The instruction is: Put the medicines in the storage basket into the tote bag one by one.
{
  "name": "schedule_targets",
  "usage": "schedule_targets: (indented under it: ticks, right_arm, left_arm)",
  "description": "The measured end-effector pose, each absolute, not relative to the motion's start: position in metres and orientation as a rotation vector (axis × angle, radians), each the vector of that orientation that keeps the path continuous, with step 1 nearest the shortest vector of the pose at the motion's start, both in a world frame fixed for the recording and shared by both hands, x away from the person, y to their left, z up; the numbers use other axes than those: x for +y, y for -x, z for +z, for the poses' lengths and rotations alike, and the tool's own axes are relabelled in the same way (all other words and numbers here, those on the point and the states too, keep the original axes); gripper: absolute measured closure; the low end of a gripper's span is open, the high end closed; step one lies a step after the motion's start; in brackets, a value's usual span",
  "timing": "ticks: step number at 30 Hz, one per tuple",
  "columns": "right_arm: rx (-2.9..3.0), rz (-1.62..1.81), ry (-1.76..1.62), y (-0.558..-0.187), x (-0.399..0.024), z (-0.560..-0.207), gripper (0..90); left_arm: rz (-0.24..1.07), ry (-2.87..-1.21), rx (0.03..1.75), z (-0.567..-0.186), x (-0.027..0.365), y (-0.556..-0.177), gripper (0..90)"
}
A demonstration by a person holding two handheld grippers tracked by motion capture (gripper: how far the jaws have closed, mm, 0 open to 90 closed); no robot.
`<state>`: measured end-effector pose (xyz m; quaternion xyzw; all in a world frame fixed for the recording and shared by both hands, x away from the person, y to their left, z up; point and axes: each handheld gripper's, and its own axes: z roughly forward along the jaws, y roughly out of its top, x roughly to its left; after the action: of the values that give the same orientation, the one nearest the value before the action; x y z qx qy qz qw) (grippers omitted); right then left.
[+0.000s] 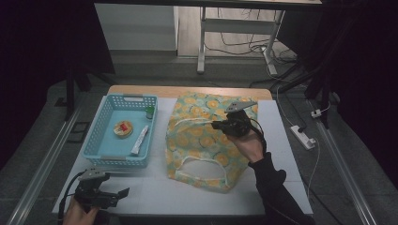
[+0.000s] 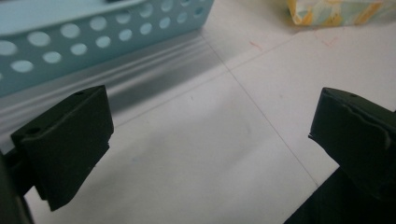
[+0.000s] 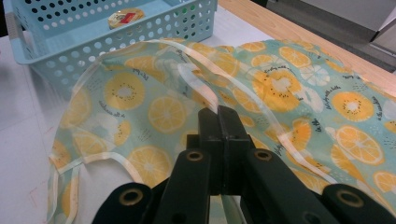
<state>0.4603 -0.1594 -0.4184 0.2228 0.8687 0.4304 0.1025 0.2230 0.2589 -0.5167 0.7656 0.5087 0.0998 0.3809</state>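
While the right gripper (image 3: 219, 112) has its jaws clenched on the bag (image 1: 206, 140) handle over the surface, left gripper (image 1: 123, 192) jaws released, fabric's soft, light & floppy, so grip handles.

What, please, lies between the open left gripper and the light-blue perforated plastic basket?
Nothing: bare white table top separates the left gripper from the light-blue perforated plastic basket, as the left gripper view shows.

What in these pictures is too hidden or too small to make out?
- Bag contents: high view, its own fabric covers them.
- Handle inside the shut right gripper: right gripper view, the jaws hide it.
- Tube label in the basket: high view, too small.
- Green item: high view, too small to identify.
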Motion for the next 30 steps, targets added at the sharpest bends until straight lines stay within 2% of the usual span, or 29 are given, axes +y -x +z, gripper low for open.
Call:
schedule_targets:
  ticks: [11,30]
  right_arm:
    - [2.567,1.268,-0.641,-0.459,-0.159,-0.418,90.0]
    - [2.574,1.253,-0.64,-0.459,-0.158,-0.42,90.0]
  left_arm:
    - [0.221,-1.942,1.257,-0.509,0.261,-0.225,0.0]
    - [0.279,-1.901,1.191,-0.482,0.264,-0.23,0.0]
